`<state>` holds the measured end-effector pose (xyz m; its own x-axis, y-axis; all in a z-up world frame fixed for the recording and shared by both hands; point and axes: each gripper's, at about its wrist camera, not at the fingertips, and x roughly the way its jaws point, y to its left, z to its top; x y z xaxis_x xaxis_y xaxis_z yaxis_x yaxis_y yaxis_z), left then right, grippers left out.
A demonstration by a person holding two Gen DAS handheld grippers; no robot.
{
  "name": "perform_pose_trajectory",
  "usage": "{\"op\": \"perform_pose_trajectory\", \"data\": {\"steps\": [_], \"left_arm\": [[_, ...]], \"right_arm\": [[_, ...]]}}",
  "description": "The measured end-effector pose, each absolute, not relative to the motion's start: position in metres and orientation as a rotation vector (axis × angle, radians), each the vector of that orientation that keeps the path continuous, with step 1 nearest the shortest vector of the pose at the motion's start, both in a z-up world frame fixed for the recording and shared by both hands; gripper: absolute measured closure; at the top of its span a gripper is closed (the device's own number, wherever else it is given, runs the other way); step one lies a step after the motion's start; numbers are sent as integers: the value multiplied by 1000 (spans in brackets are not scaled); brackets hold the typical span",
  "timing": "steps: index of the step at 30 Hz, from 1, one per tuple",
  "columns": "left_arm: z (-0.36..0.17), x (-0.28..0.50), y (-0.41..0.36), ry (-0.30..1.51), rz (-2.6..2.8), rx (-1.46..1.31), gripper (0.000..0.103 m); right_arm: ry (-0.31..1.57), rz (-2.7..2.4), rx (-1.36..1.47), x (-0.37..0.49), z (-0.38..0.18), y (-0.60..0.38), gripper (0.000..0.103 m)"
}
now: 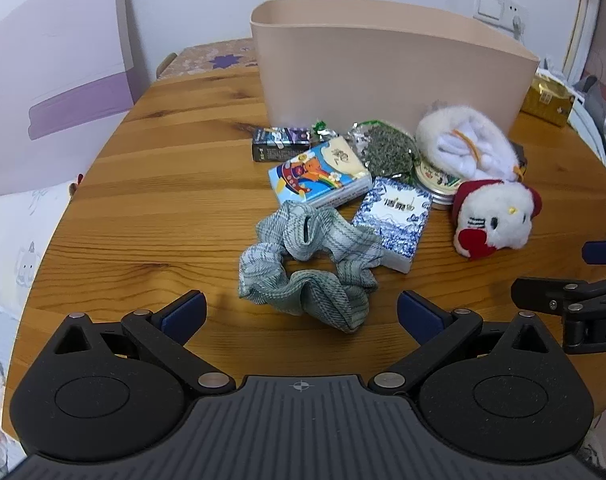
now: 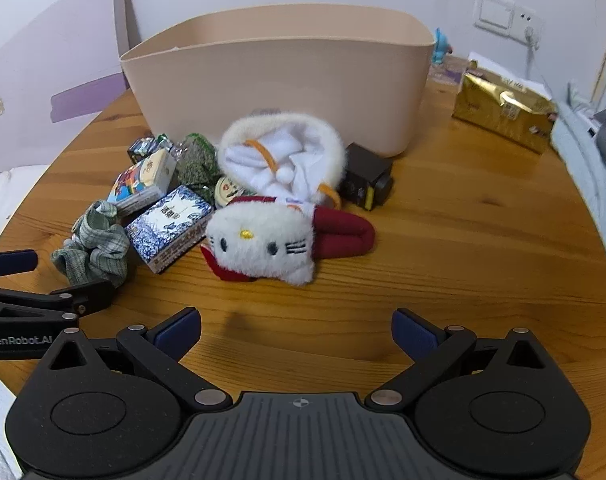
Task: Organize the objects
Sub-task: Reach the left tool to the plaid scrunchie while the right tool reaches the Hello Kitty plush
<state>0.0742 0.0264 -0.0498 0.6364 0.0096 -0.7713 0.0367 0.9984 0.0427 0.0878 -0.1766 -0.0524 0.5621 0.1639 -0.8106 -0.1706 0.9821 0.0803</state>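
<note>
1. Clutter lies in a loose heap on the round wooden table (image 1: 151, 208) in front of the beige bin (image 1: 383, 68), whose inside is hidden in both views.
2. The left gripper (image 1: 301, 312) hovers low over the table with its blue-padded jaws spread wide and holding nothing; the green plaid scrunchie (image 1: 311, 268) lies just ahead, between the jaw lines but apart from the pads.
3. The right gripper (image 2: 296, 332) is likewise spread wide and empty, over bare wood, with the white cat plush (image 2: 263, 240) just ahead.
4. Only the right wrist view shows the plush's dark red body and the black box (image 2: 365, 180) fully; in the left view that box is almost hidden behind the fluffy white pouch (image 1: 463, 140).
5. The left view shows the cartoon tissue pack (image 1: 319, 176), the dark small box (image 1: 279, 144) and the bag of dried green herbs (image 1: 387, 148) plainly; from the right they are crowded and partly covered.
6. The round tin (image 1: 437, 184) is half covered by the pouch and plush in both views.
7. The gold packet (image 2: 503, 110) sits apart, right of the bin; it is cut off in the left view.
8. Count: one bin, one scrunchie, one plush, one pouch, one blue-and-white patterned box (image 1: 395, 220), one tin, one herb bag, two grippers.
</note>
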Motion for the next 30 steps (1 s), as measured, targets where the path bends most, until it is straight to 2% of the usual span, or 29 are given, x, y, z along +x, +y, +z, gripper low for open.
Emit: {"op": "perform_pose_trajectory", "data": {"steps": [7, 30], "left_arm": [[-60, 81, 26, 909, -18, 53, 0], [-71, 102, 30, 894, -108, 65, 0]], "right_arm": [[1029, 193, 21, 99, -66, -178, 0], [991, 177, -78, 108, -83, -165, 0]]}}
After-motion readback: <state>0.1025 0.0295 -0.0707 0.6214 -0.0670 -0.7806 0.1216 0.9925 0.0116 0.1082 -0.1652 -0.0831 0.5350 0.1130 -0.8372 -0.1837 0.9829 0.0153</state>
